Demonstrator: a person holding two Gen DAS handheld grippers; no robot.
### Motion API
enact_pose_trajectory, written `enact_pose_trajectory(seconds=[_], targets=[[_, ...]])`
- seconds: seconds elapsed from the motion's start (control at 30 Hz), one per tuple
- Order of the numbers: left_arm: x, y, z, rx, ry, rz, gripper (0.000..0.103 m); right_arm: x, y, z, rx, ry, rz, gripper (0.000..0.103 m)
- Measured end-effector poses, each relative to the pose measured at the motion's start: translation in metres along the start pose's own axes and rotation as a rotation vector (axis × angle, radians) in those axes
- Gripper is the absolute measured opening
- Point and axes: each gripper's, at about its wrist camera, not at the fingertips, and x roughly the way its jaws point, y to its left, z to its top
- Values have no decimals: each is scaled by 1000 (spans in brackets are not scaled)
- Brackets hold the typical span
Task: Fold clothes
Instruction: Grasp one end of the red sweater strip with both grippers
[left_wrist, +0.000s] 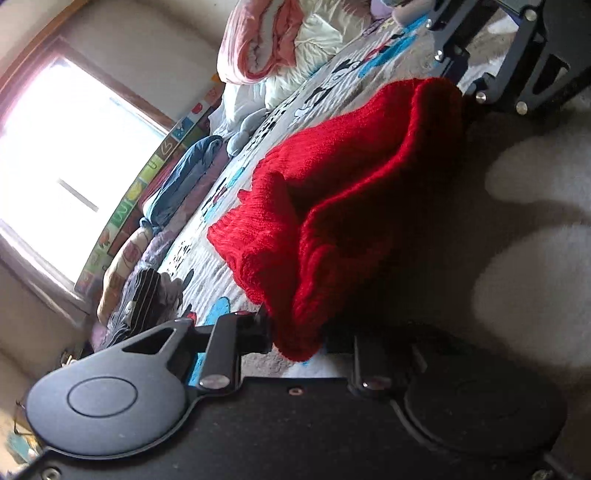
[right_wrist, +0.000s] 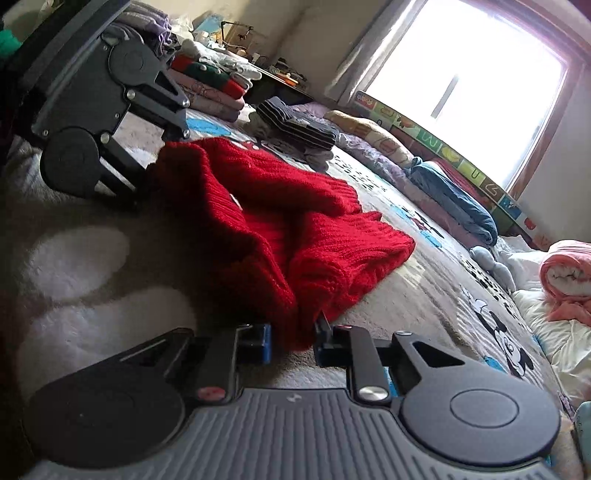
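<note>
Left wrist view: the left gripper pinches one corner of the red knit sweater, with the knit bunched between its fingers. Right wrist view: the right gripper pinches the opposite corner of the same edge, and the left unit appears at upper left, clamped on the far corner.

Location of the work item — the sweater lies on the bed, on a cartoon-print cover. The near edge is lifted between the two grippers; the far portion, including a ribbed cuff or hem, rests on the cover in loose overlapping layers.

Task status, as judged from these views:
- One fold appears to be in progress — the held edge is raised but not yet laid over.
- The sweater is not yet a flat, squared bundle; smoothing and at least one more fold likely remain.
- A stack of folded garments sits at the far end of the bed, with a dark striped folded pile near it; these suggest part of the batch is done.
</note>
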Motion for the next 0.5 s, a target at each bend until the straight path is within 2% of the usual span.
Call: enact_pose_trajectory(seconds=[0.27, 0.5], targets=[[-43, -10, 9, -56, -20, -38, 19, -41, -2, 9, 13, -5, 47, 21], [-104, -18, 16, -75, -39, -112, 19, -101, 0, 14, 40, 0, 107, 22]])
